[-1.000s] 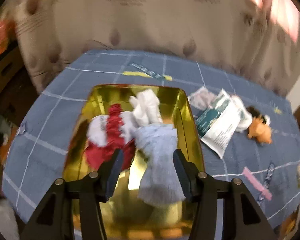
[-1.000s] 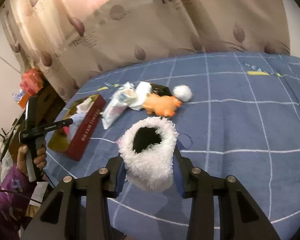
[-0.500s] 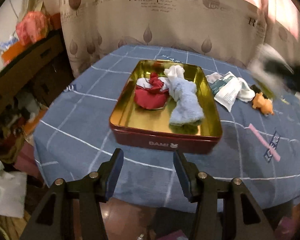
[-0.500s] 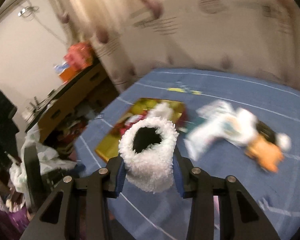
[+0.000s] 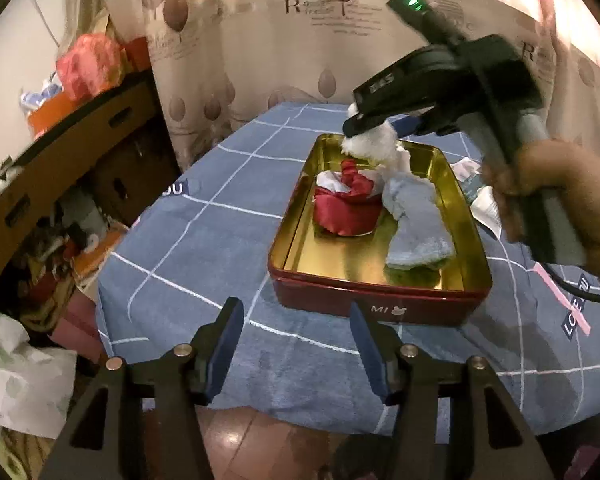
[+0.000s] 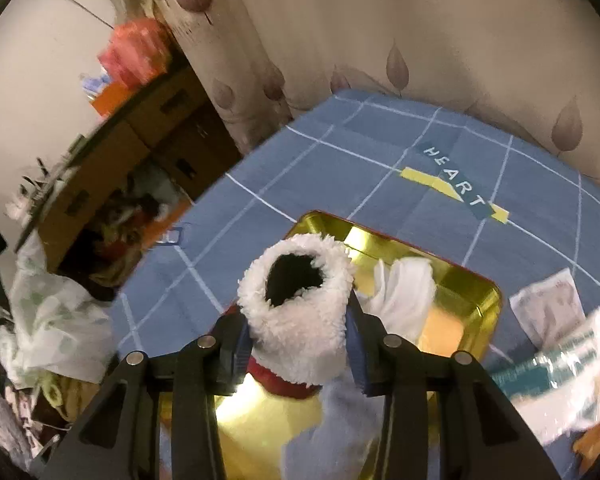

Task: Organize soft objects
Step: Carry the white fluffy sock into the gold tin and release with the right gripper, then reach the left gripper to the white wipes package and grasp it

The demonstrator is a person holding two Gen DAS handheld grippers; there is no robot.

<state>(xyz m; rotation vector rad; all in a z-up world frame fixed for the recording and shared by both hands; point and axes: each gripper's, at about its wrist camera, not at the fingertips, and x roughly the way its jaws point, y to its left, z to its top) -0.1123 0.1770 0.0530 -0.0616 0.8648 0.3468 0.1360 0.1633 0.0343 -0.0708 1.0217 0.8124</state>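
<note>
A white fleece cuff [image 6: 298,320], a fluffy ring with a dark hollow middle, is sitting pinched between the blue pads of the right gripper [image 6: 298,340], which is gripping it by its sides above the far end of the tin. From the left wrist view the same white fluff [image 5: 374,145] is hanging over the tin's far rim, with a person's hand [image 5: 560,200] wrapped around the right gripper's handle. Below it the red tin box [image 5: 380,304], gold inside, is resting on a blue grid-patterned tablecloth [image 5: 204,240]. Inside it are lying a red satin bundle [image 5: 346,210], a pale blue sock [image 5: 418,228] stretched along the right side, and a white cloth [image 6: 404,292] near the far wall. The left gripper [image 5: 296,348] is hovering near the table's front edge, well short of the tin; its jaws have just been widening and are standing apart with nothing between them. Crinkled plastic packets [image 6: 552,344] are lying on the cloth just right of the tin.
</note>
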